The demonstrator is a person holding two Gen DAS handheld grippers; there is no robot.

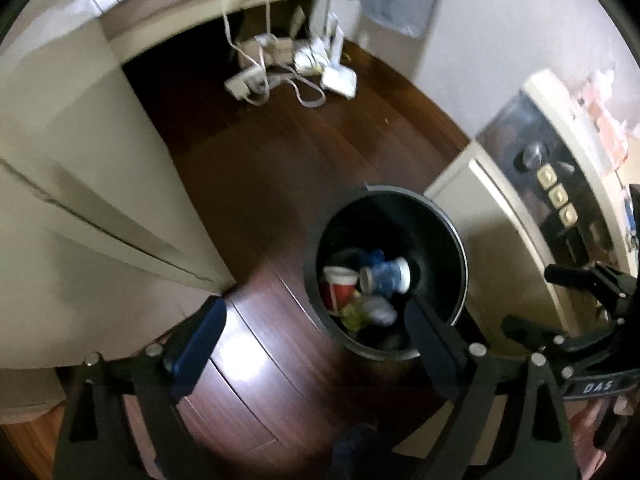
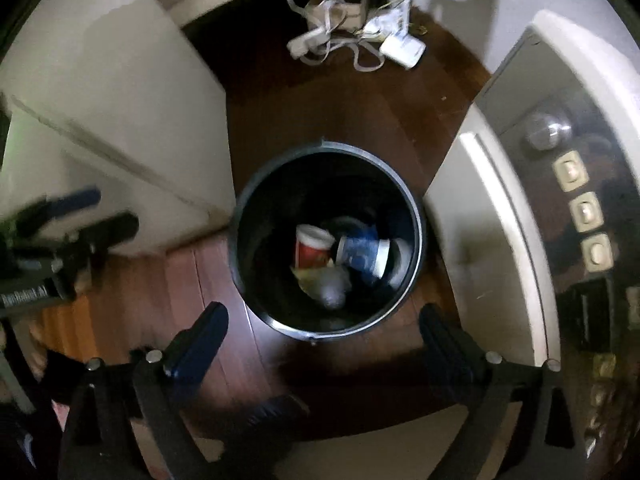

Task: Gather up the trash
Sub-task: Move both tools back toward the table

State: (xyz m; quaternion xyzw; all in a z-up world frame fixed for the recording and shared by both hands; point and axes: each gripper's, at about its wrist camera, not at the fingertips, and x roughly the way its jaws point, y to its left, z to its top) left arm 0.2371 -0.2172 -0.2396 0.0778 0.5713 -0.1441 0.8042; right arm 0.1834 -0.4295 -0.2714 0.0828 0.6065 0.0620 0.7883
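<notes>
hovering over black bin (image 2: 240, 216) on wood floor (image 1: 240, 184): right gripper (image 2: 324, 332) and left gripper (image 1: 312, 332) both spread wide, nothing between fingers. trash, red cup (image 2: 312, 246) and blue cup (image 2: 362, 254), lies inside bin. judgement: keep both centred above rim, lift straight clear.
</notes>
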